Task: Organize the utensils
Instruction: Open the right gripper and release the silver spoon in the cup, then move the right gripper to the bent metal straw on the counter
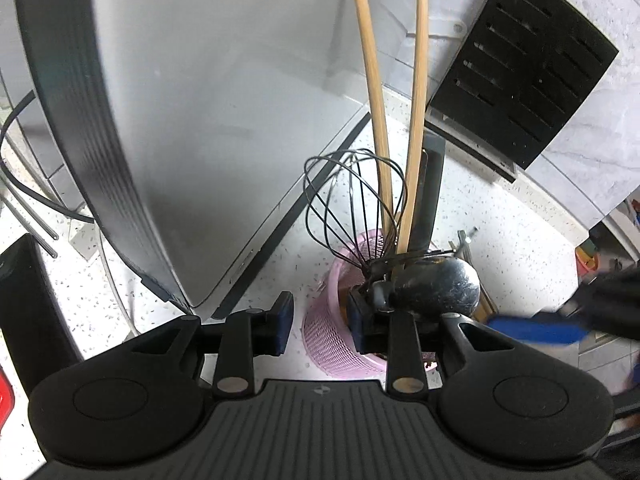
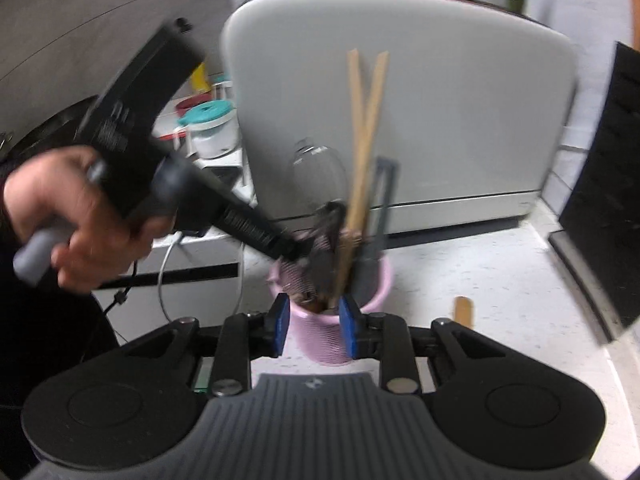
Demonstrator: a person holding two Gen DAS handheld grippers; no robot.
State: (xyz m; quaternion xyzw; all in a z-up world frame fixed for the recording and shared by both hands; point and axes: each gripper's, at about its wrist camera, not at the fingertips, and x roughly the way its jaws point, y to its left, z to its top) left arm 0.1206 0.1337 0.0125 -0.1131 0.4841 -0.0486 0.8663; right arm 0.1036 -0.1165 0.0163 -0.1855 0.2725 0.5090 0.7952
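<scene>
I am standing over the pink holder (image 1: 340, 332) on the speckled counter (image 1: 520, 240), where a whisk (image 1: 356, 204), two wooden handles (image 1: 374, 80) and a black ladle (image 1: 436, 284) are already sitting inside. My left gripper (image 1: 322, 322) is hanging part-open at the holder's rim, pinching nothing. My right gripper (image 2: 314, 326) is gaping empty just before the holder. A wooden stick (image 2: 464, 310) is lying right of the holder, apparently left to stow.

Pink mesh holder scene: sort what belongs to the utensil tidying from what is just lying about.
Job:
pink mesh utensil holder
black wire whisk
two long wooden handles
black ladle
small wooden piece on the counter

Lying about:
grey appliance
black slotted knife block
teal-lidded jar
</scene>
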